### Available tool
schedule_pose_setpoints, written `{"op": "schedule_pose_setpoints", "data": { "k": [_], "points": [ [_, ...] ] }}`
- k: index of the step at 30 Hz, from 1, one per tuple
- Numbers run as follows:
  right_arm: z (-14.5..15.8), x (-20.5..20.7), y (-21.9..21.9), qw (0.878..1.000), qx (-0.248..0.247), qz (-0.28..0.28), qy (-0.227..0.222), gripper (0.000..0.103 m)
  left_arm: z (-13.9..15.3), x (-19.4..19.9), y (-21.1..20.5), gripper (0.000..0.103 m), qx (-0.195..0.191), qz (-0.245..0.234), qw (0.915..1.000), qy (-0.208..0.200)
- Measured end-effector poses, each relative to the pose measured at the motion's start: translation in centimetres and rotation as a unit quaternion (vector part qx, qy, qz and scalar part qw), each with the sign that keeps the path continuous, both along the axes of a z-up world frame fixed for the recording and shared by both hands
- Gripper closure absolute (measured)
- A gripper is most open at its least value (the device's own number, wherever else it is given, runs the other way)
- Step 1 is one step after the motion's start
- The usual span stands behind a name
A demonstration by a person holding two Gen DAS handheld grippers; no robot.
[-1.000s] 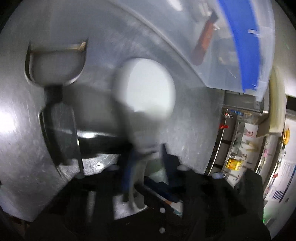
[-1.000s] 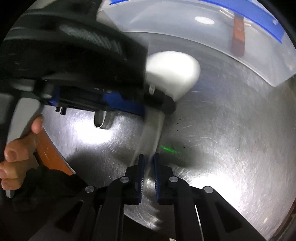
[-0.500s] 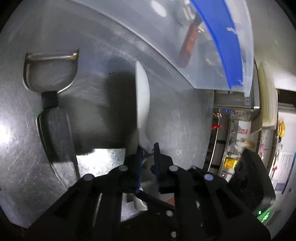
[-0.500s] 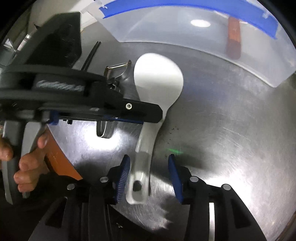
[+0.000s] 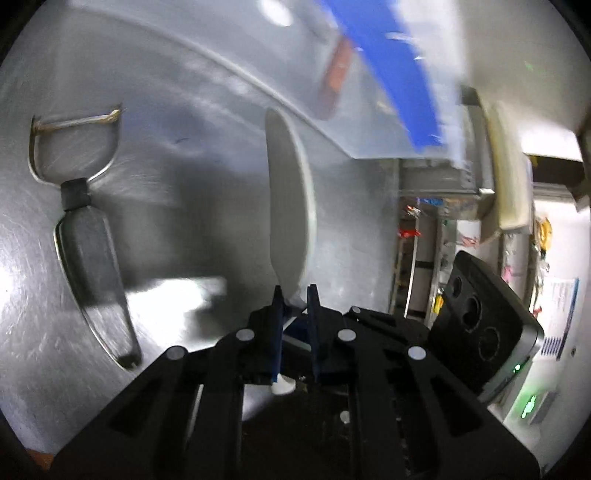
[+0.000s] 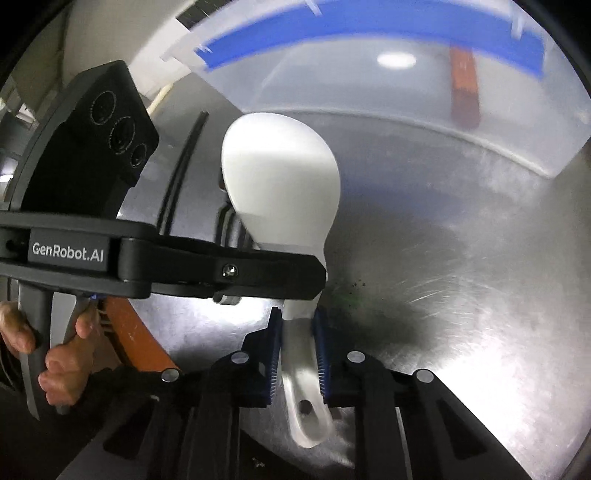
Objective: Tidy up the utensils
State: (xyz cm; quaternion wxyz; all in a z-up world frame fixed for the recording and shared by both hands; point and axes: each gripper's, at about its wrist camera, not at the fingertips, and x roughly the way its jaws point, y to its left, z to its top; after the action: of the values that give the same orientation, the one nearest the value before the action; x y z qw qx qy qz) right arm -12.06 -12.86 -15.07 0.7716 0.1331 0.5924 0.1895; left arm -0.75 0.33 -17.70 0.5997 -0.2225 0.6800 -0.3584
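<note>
While my left gripper (image 5: 294, 295) pinches the neck of the white rice paddle (image 6: 282, 188), my right gripper (image 6: 297, 321) has its blue pads against the paddle's handle on both sides, so both seem to clamp it; the paddle hangs above the steel table (image 6: 461, 295), blade pointing at the clear bin with the blue rim (image 6: 369, 29); an orange-handled utensil (image 6: 463, 88) lies inside that bin; a peeler (image 5: 86, 229) lies flat on the table, well left of the paddle.
</note>
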Motion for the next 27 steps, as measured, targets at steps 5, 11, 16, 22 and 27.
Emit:
{"op": "schedule_pose_setpoints", "data": {
  "k": [5,11,16,22,27],
  "points": [
    [6.4,-1.8,-0.6,0.997,-0.014,-0.005,-0.075,0.084,6.8,0.0,-0.5,0.091,-0.049,-0.031,0.9958,-0.071],
    [15.4,1.5,-2.7,0.983,-0.048,-0.02,-0.175,0.084,15.8,4.5,-2.8,0.091,-0.097,-0.066,0.9782,-0.171],
    [17.7,9.2,-4.6,0.981,-0.083,-0.033,-0.172,0.084,18.6,12.1,-6.7,0.091,-0.075,-0.083,0.9725,-0.205],
    [12.9,18.9,-4.7,0.994,-0.082,-0.031,-0.057,0.085,12.5,21.9,-8.3,0.091,-0.037,-0.066,0.9927,-0.095],
    [6.2,24.6,-5.1,0.996,-0.048,-0.035,0.059,0.085,5.5,26.1,-9.1,0.091,0.004,-0.052,0.9986,0.003]
  ]
}}
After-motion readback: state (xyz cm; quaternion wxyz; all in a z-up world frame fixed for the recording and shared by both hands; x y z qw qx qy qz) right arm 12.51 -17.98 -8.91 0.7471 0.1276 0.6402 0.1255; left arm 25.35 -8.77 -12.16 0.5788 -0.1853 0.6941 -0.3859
